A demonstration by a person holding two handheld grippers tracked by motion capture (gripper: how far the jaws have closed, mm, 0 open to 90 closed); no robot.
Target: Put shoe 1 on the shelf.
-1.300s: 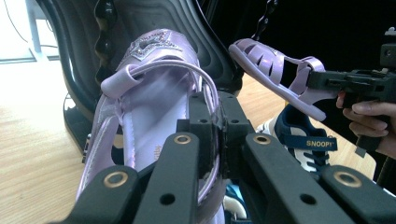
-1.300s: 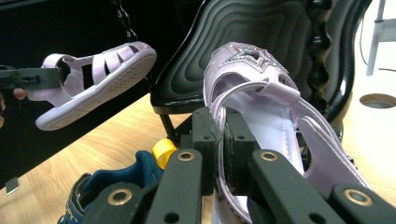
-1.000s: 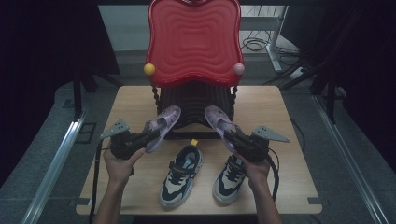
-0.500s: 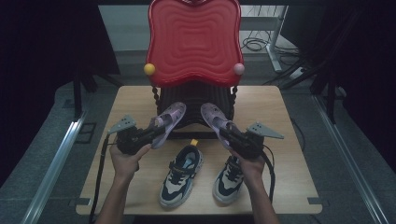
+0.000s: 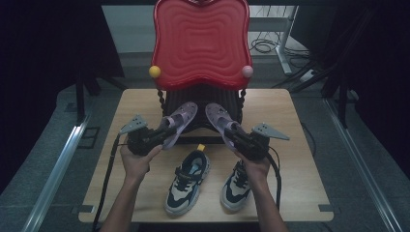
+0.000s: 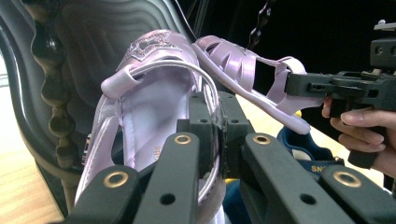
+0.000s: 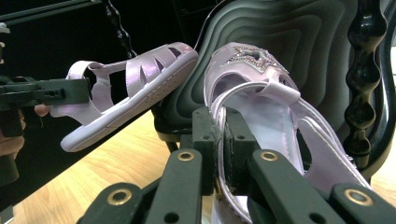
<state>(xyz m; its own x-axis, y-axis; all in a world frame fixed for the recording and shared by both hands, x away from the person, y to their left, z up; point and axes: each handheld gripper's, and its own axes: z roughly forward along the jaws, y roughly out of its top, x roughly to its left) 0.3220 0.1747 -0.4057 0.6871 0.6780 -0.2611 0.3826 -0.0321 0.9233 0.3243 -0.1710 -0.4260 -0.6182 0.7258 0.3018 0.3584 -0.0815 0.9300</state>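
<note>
**Two lilac sandals held up at the chair seat**

Two grippers each carry one sandal in the middle of the high view. The left gripper (image 5: 153, 137) has its jaws closed tight on the heel strap of the left sandal (image 5: 178, 123), whose toe points up and right toward the dark seat of the red chair (image 5: 200, 43). In the left gripper view that sandal (image 6: 149, 107) shows a glittery star on its toe strap. The right gripper (image 5: 241, 140) is likewise clamped on the heel strap of the right sandal (image 5: 220, 121), toe aimed up and left. The two toes lie near each other, just apart, over the seat edge. Below them, lower centre, a pair of sneakers (image 5: 186, 181) stands on the wooden table (image 5: 295, 164). Lettering at the lower right of the left gripper view begins "SN"; the rest is cut off.
</note>
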